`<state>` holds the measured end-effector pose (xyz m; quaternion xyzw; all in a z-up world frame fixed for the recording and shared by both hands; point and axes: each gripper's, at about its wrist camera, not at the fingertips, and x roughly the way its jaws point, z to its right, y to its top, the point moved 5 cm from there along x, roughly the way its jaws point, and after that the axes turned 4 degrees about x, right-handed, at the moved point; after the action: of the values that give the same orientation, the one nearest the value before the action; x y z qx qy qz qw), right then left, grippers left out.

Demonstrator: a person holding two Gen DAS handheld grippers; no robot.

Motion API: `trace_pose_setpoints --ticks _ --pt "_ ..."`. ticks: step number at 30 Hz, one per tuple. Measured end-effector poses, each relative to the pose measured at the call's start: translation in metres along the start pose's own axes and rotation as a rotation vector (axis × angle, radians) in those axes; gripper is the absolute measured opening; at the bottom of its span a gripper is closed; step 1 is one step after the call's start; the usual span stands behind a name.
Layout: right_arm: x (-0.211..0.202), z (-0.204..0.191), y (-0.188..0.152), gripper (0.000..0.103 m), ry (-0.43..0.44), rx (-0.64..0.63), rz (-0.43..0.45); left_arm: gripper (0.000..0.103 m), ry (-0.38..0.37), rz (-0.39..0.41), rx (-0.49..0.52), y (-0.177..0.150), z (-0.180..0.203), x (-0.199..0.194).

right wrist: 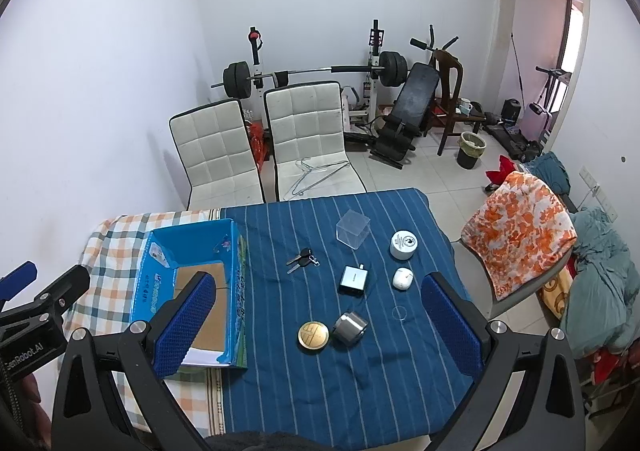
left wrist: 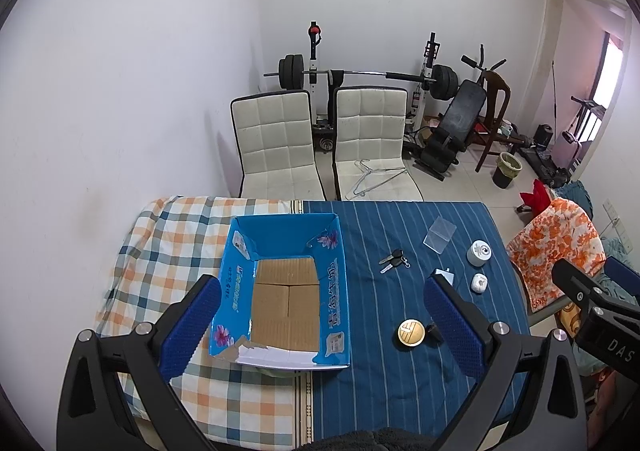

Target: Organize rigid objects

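An open blue cardboard box (left wrist: 280, 291) (right wrist: 192, 291) sits on the table's left half, empty inside. On the blue striped cloth lie keys (right wrist: 302, 260) (left wrist: 394, 261), a clear plastic cube (right wrist: 352, 229) (left wrist: 440, 233), a white round tin (right wrist: 403, 245) (left wrist: 478, 253), a white earbud case (right wrist: 402, 278) (left wrist: 478, 283), a grey charger (right wrist: 353, 280), a gold round lid (right wrist: 313, 335) (left wrist: 411, 332) and a small metal cylinder (right wrist: 350, 327). My left gripper (left wrist: 320, 327) is open above the box. My right gripper (right wrist: 320, 325) is open above the small objects.
Two white padded chairs (right wrist: 304, 131) stand behind the table, one with a wire hanger (right wrist: 316, 175). A chair draped in orange floral cloth (right wrist: 516, 227) stands at the right. Weight bench and barbell (right wrist: 320, 71) stand by the far wall.
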<state>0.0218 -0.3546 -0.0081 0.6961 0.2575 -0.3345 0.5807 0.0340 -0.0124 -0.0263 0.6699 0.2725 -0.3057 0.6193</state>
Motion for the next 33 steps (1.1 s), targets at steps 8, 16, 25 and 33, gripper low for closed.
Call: trace_pose_setpoints --ticks 8,16,25,33 --pt "0.0 -0.001 -0.001 0.103 0.0 0.002 0.0 0.103 -0.006 -0.002 -0.001 -0.003 0.0 -0.001" --pt "-0.004 0.0 -0.003 0.103 0.003 0.004 0.008 0.103 -0.011 0.009 0.001 -0.003 0.001 -0.001" --pt "-0.005 0.0 -0.005 0.103 0.014 0.008 -0.008 0.103 -0.017 0.0 -0.002 -0.008 0.0 0.0" --pt "-0.005 0.0 -0.006 0.103 0.012 0.011 -0.011 0.103 -0.027 -0.007 0.002 -0.012 0.0 0.003"
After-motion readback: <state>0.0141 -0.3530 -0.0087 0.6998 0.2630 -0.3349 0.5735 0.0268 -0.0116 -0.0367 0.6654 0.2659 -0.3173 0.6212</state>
